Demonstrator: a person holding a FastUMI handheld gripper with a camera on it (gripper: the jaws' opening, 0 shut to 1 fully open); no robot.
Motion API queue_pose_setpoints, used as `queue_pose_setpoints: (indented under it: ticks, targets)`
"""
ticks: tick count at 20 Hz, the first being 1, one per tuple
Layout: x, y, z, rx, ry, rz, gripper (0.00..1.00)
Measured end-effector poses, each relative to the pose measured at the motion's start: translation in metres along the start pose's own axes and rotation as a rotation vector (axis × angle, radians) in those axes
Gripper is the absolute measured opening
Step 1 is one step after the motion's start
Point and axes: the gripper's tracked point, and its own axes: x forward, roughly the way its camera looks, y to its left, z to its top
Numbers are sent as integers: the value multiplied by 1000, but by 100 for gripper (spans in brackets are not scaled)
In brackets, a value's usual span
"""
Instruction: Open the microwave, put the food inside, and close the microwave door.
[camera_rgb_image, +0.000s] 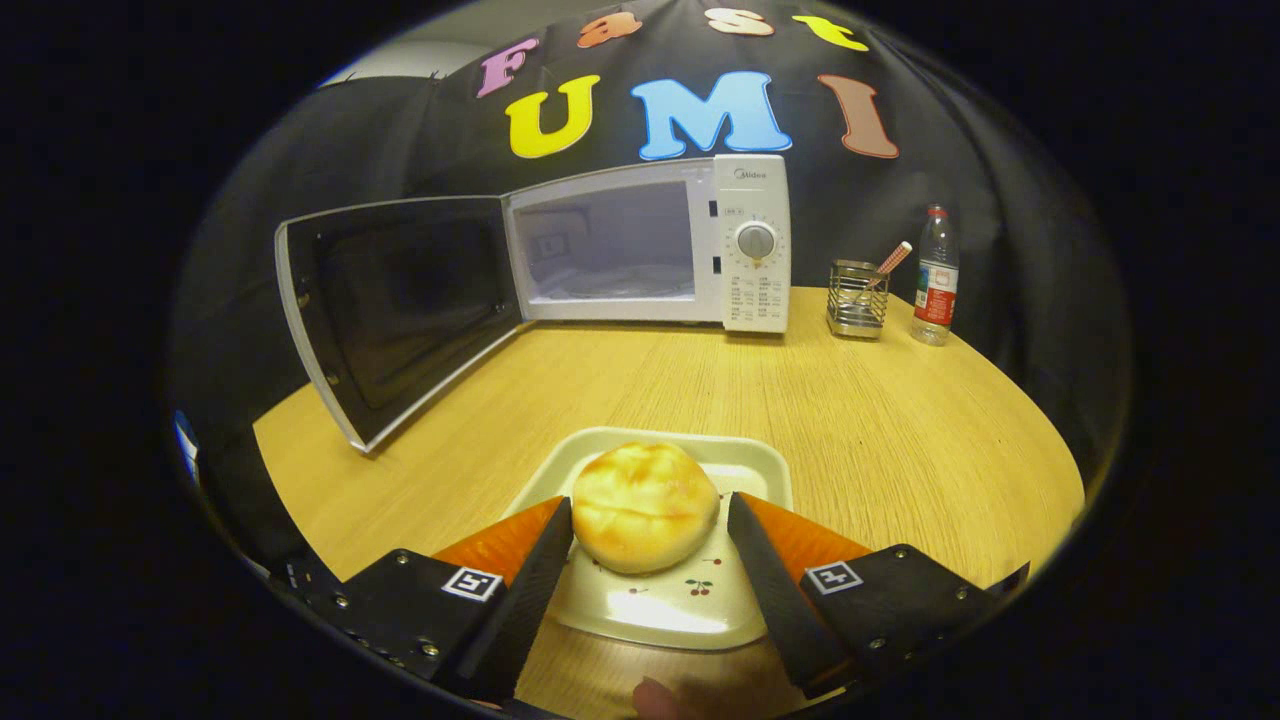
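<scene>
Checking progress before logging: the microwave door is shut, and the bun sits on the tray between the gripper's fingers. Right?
Not quite. In the gripper view the microwave door hangs wide open. The rest holds: the bun sits on the tray, between the fingers of the gripper, which flank it without clearly pressing.

The white microwave oven (640, 245) is carrying a small grey brand word at the top of its control panel (752, 245) that is reading as "Midea", while the print around and below its dial is staying too small to read. The gripper (650, 515) is showing a square black-and-white coded marker (472, 583) on each finger block, its fingers standing either side of the round golden bun (645, 490). The clear plastic bottle (936, 280) is wearing a red-and-white label too small to read.
</scene>
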Motion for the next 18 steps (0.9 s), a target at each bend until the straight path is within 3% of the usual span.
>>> queue_pose_setpoints:
  ticks: [2, 4, 7, 14, 18]
  targets:
    - [-2, 0, 5, -11, -32, -1, 92]
    - [-4, 1, 8, -28, -45, -4, 80]
    - [-14, 2, 21, -73, -110, -22, 71]
    - [-23, 43, 85, -196, -214, 38, 71]
    - [-8, 67, 127, -203, -255, 70, 71]
